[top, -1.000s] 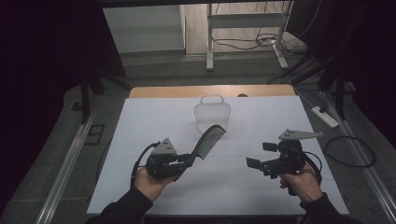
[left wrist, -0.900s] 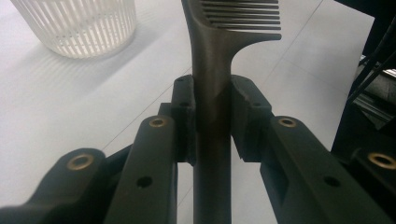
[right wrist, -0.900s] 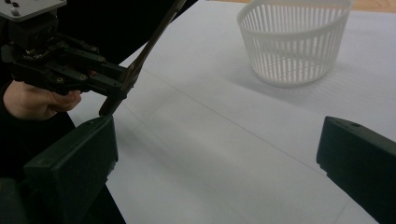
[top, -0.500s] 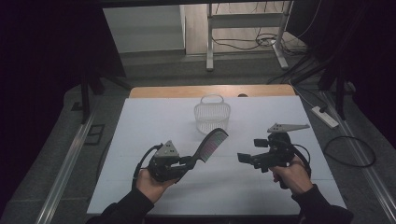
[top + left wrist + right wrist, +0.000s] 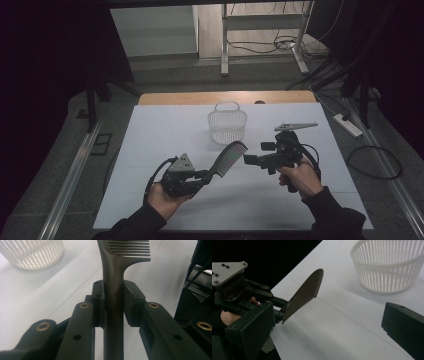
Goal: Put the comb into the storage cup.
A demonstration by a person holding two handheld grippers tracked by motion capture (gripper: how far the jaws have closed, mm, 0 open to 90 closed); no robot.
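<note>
A dark comb (image 5: 229,157) sticks up and to the right from my left gripper (image 5: 206,175), which is shut on its handle. In the left gripper view the two pads (image 5: 98,296) clamp the handle of the comb (image 5: 113,270), with its teeth at the top. My right gripper (image 5: 257,153) hovers just right of the comb's toothed end and points at it, jaws open with nothing between them. In the right gripper view the comb (image 5: 303,295) rises from the left gripper (image 5: 277,308) ahead of my right gripper (image 5: 327,332), whose jaws stand wide apart.
A white slatted basket (image 5: 227,125) stands on the white table (image 5: 165,130) behind both grippers; it is empty in the right gripper view (image 5: 387,267). A wooden strip (image 5: 225,97) runs along the far edge. Cables and a power strip (image 5: 347,125) lie on the floor at right.
My right gripper has moved left, toward the comb's toothed end. The left hand and the comb have stayed where they were.
</note>
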